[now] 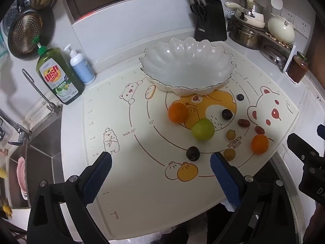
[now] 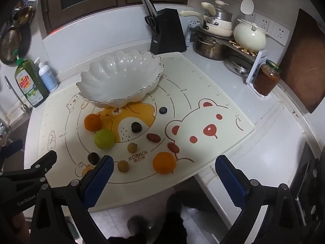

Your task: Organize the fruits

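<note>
Left claw (image 1: 160,160) and right claw (image 2: 164,163), both wide open and empty, above fruit-strewn mat (image 2: 213,105); bowl (image 2: 119,79) empty.

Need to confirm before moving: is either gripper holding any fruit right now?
No. The left gripper and right gripper are both open and empty.

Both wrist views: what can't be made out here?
- Small dark round fruit, right wrist view: partly behind the right gripper finger.
- Yellow objects beside the sink, left wrist view: cut off by the frame edge, unidentifiable.
- Small tan round fruits: too small to identify.
</note>
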Motion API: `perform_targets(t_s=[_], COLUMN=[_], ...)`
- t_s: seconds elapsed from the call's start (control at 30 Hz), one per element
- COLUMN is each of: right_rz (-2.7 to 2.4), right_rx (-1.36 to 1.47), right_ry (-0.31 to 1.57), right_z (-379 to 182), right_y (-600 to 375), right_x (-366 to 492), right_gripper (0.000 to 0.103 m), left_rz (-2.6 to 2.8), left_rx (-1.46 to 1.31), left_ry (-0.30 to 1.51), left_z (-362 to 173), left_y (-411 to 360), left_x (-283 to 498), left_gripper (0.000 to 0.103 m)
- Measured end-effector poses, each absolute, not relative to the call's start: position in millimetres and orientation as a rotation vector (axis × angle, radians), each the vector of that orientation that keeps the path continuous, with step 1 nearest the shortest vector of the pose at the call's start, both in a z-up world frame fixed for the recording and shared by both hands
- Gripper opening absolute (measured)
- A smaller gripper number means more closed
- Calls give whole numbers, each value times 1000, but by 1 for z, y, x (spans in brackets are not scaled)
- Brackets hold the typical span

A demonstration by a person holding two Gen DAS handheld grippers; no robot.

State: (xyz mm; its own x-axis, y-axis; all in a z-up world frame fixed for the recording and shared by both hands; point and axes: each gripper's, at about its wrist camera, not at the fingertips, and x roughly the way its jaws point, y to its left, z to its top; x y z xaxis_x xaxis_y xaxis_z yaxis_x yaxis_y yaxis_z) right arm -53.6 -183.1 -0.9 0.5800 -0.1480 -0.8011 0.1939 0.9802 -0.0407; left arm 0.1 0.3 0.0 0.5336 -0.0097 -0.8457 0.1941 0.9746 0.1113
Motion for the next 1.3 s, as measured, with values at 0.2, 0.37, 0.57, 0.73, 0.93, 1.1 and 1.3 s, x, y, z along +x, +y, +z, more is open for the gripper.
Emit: perform_targets(t_s=[0.2,0.37,0.57,0.73,0.93,1.1,1.3], right_rz=[-203,-205,-207,-215,-220,-219,-221], right_rx=[55,53,50,50,47,48,50], right_ry=[932,927,925,923,921,920,917], right_z=[0,3,2,1,2,2,3], right_y=[-184,-187,-185,-189,-187,-188,-189], right_x=[-55,-55,-54,-56,-56,-56,-57], right_gripper=[101,101,101,101,101,101,101], left_rz=[-124,-120,-122,-126,-128,-128,-127], left_rx=[191,200,204,214,216,216,220], left_ry=[1011,1003,998,1000,1000,999,995], left_z=[1,1,0,0,3,3,5], left_y=[2,0,-2,-3,-3,-4,-4], left_x=[6,3,0,1,3,3,4], left_gripper=[99,99,99,99,99,99,99])
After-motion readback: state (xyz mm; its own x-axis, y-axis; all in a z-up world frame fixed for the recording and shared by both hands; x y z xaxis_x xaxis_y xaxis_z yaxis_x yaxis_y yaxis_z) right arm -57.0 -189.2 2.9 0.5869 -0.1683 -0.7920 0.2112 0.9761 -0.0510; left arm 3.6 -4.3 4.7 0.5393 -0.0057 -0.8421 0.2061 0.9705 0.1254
